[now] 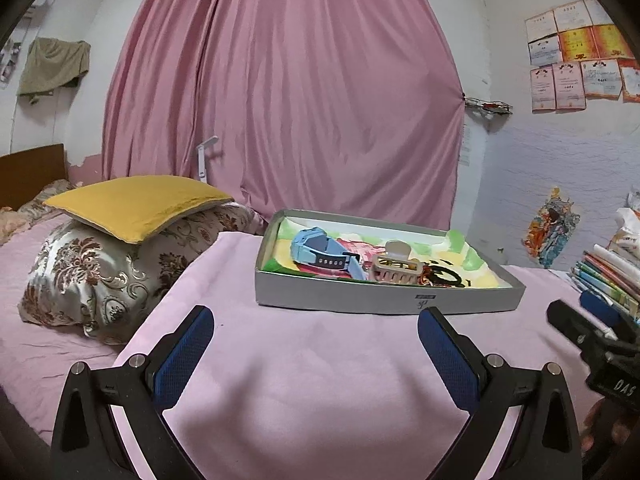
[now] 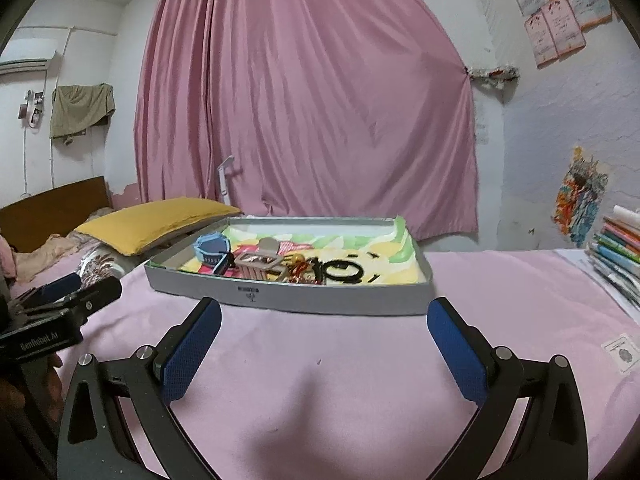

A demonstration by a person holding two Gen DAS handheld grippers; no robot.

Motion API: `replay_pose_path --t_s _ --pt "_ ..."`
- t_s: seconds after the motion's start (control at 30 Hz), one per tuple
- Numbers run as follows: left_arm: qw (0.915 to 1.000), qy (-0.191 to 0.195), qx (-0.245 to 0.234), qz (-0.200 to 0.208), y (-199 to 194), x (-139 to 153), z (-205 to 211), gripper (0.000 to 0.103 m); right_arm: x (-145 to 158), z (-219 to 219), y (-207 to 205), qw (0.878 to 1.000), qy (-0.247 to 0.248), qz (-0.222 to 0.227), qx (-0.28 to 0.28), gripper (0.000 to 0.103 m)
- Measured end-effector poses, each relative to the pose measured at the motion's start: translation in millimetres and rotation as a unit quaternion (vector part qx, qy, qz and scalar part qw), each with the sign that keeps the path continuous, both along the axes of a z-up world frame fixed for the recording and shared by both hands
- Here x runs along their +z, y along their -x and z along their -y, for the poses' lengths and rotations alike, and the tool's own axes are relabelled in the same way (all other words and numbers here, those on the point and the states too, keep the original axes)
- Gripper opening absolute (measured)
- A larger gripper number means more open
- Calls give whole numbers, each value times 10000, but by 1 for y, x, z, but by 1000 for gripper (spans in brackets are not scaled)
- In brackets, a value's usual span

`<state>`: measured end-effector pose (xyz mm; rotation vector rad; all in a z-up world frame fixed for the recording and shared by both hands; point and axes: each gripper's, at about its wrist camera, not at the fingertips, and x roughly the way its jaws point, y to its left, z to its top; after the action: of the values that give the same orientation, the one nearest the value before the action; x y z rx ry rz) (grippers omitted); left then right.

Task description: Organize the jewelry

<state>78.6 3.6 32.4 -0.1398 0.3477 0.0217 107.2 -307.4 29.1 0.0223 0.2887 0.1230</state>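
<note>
A shallow grey box (image 1: 384, 302) (image 2: 288, 298) with a colourful lining lies on the pink bedspread. Inside it are a light-blue watch (image 1: 320, 254) (image 2: 212, 252), a beige hair claw (image 1: 394, 266) (image 2: 256, 262), black hair ties (image 1: 444, 276) (image 2: 340, 270) and a reddish-gold piece (image 2: 300, 270). My left gripper (image 1: 316, 320) stands open on the near side of the box, nothing between its blue pads. My right gripper (image 2: 324, 312) is likewise open and empty, just short of the box's front wall. Each gripper shows at the edge of the other's view.
A yellow cushion (image 1: 136, 204) on a floral pillow (image 1: 92, 276) lies left of the box. A stack of books (image 2: 620, 252) sits at the right. A pink curtain (image 1: 280, 100) hangs behind the bed. A small white card (image 2: 622, 354) rests on the bedspread at the right.
</note>
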Motion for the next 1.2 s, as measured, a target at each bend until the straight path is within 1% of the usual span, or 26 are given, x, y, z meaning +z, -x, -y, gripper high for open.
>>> replay_pose_path --t_s 0.1,0.2,0.27,0.37,0.43,0.77,0.97,1.2 --pt "10000 -5 43 24 1 -5 0 102 0 1 3 10000 15 45 -84 101" --pt "9999 -14 56 123 3 -5 0 102 -1 3 11 9994 -10 207 -271 101" --pt "9999 -30 74 138 4 -6 0 102 -3 3 11 9993 32 180 -327 101" --pt "9999 -25 68 147 5 -6 -1 102 -7 2 9 9994 56 87 -330 101" --pt "9999 -15 68 157 5 -7 -2 102 -6 3 12 9993 58 157 -323 101" --pt "9999 -52 39 151 4 -6 -1 102 -6 3 13 9996 25 131 -267 101" --pt "9999 41 42 134 4 -6 -5 102 -6 3 14 9996 23 108 -255 101" --pt "9999 41 31 123 5 -7 -6 102 -6 2 13 9997 -10 85 -238 101"
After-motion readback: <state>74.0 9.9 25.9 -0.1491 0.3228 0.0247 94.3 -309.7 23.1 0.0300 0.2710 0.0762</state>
